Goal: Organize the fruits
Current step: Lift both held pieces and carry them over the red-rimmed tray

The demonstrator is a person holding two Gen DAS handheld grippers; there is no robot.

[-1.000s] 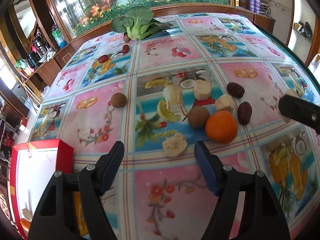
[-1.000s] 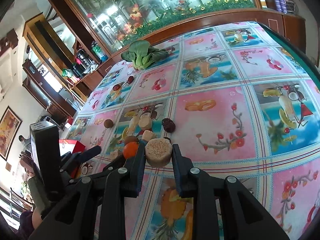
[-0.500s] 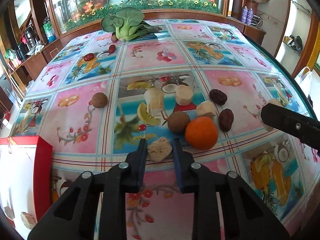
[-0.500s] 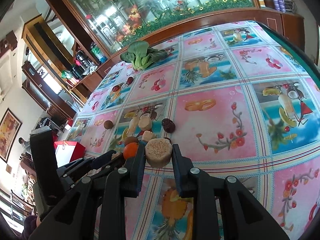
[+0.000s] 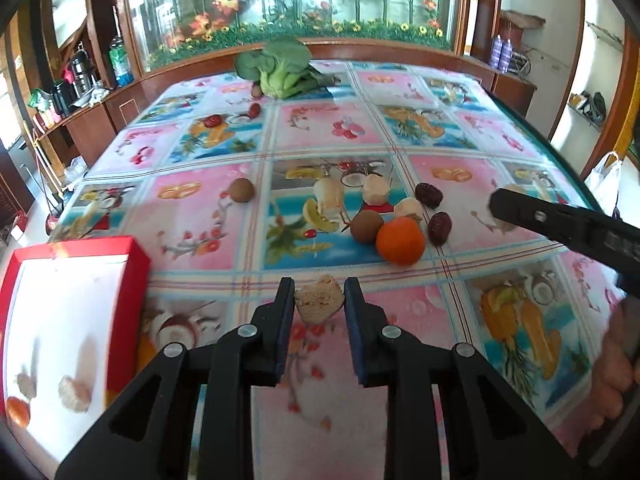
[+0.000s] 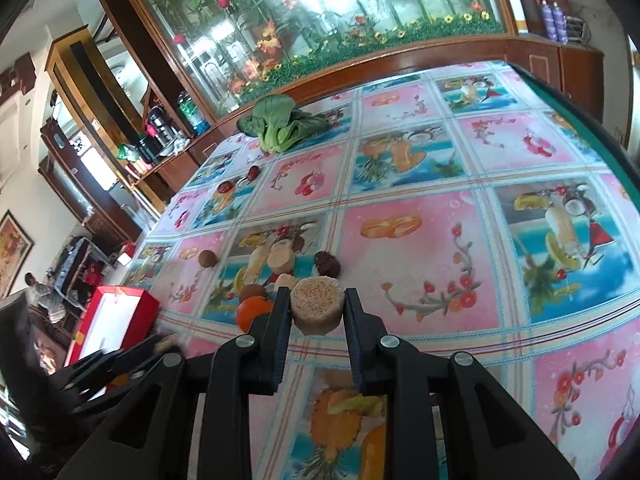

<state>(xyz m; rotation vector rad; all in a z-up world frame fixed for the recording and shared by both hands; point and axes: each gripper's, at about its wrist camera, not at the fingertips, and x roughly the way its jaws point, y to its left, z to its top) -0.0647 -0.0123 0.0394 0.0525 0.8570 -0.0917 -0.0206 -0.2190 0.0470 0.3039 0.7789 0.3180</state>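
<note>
1. Left gripper (image 5: 319,300) is clamped on a small tan rough-cut fruit chunk (image 5: 319,305); the jaws have just been closing, and the chunk now sits pinched between both pads, off the fruit-print plastic tablecloth (image 5: 460,320).
2. Right gripper (image 6: 317,308) is clamped on a pale round cut fruit slice (image 6: 317,309), flat cut face up, held near the loose pile.
3. Red-rimmed white box (image 5: 68,320) sits at the left table edge; a few pieces lie inside, including an orange one in the near corner.
4. Still on the cloth: round orange fruit (image 5: 400,241), brown round fruit (image 5: 366,226), two dark red dates (image 5: 439,227), pale peeled pieces and a lone brown fruit (image 5: 241,190) further left.
5. Green leafy vegetable (image 5: 280,68) sits at the far end, well apart.
6. Step, as I judge it: pick is done on both sides, carry to the box is next.
7. Next move calls for swinging the left chunk over the red rim, clearing it, then letting go inside; the right slice follows.
</note>
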